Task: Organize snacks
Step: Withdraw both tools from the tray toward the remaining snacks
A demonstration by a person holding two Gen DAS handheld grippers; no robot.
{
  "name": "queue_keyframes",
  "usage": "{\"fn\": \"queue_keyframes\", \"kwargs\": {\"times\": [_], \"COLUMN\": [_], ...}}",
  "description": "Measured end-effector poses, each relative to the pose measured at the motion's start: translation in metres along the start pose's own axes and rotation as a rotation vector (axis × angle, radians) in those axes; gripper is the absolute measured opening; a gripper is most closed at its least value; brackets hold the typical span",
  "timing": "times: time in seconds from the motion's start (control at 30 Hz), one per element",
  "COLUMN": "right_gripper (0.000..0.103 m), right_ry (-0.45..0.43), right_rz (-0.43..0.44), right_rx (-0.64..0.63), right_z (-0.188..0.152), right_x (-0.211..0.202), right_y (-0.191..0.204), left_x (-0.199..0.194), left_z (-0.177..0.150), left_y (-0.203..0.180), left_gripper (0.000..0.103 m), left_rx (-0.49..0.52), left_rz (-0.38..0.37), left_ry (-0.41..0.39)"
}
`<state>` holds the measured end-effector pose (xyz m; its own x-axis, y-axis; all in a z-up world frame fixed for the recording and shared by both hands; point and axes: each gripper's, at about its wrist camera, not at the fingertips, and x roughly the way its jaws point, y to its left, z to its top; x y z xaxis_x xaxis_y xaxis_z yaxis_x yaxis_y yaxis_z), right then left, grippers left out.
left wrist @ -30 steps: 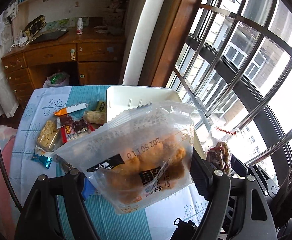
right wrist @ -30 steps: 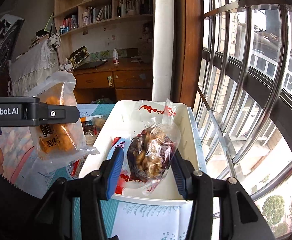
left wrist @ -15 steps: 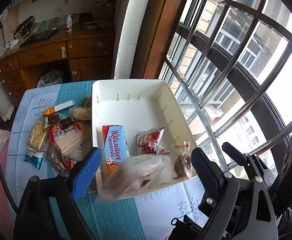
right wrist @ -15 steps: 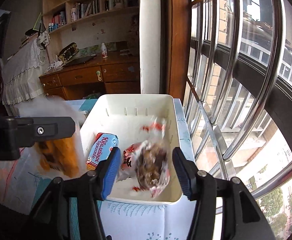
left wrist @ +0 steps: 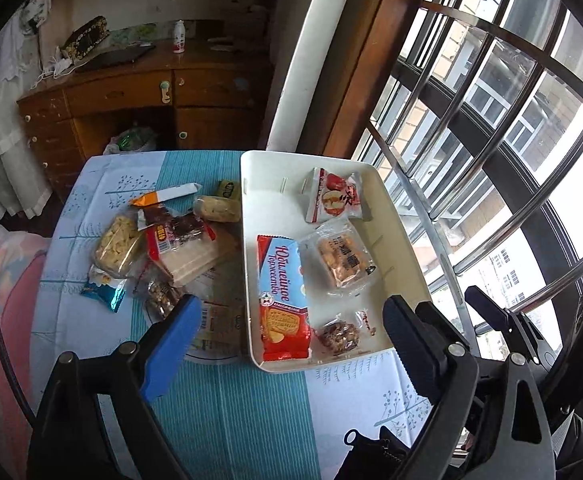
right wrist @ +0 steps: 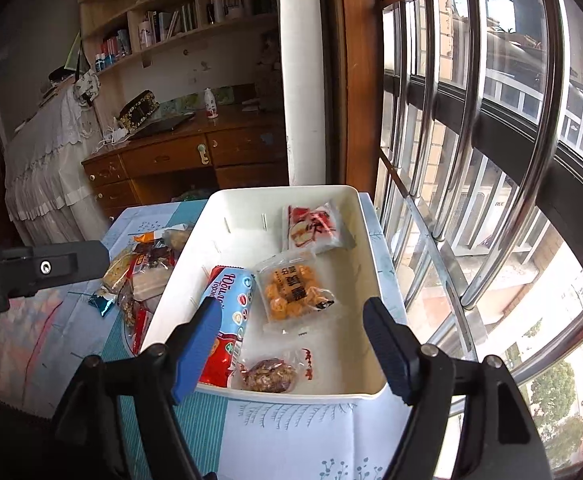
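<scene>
My right gripper [right wrist: 291, 344] is opening, nothing between the jaws, above the white plastic bin's [right wrist: 365, 240] near rim. My left gripper [left wrist: 289, 336] is wide apart, empty. In the bin: clear nut bag [right wrist: 269, 376] at the near wall; red-and-blue biscuit pack [left wrist: 283, 296], Cyrillic print, along the left wall; clear bag of golden balls [right wrist: 293, 294] mid-bin; red-white pouch [right wrist: 315, 228] near the far wall. Loose crinkly packets [left wrist: 163, 244] on the tablecloth [left wrist: 227, 412] by the bin's left side.

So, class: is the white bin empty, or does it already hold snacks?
Not empty. The white bin holds four packets: a biscuit pack, a bag of fried balls, an apple snack packet and a small nut bag.
</scene>
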<state>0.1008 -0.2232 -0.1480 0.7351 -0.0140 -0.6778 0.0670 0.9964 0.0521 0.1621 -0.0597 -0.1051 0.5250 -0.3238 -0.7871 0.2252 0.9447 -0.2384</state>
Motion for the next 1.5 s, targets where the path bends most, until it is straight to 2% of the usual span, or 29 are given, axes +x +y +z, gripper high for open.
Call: {"fn": "queue_keyframes", "kwargs": {"times": [0.5, 0.87, 1.17, 1.5], "right_gripper": [0.074, 0.074, 0.074, 0.074], "right_ry": [0.068, 0.129, 0.252, 0.383], "right_rz": [0.017, 0.008, -0.049, -0.104], "right_rx": [0.085, 0.202, 0.409, 0.776], "right_z": [-0.005, -0.011, -0.022, -0.044], "right_x": [0.01, 0.031, 0.053, 0.071], "right_y": [0.058, 0.109, 0.132, 0.128], "left_x": [-0.017, -0.015, 0.016, 0.075], "left_z": [-0.008, -0.005, 0.001, -0.001], "left_y": [0.097, 0.17, 0.217, 0.243], "left_gripper": [0.091, 0.091, 0.091, 0.091], "left_rx": [-0.046, -0.01, 0.045, 0.094], "left_rz": [0.054, 0.081, 0.074, 0.067], "left_ry": [0.058, 0.131, 0.186, 0.235]}}
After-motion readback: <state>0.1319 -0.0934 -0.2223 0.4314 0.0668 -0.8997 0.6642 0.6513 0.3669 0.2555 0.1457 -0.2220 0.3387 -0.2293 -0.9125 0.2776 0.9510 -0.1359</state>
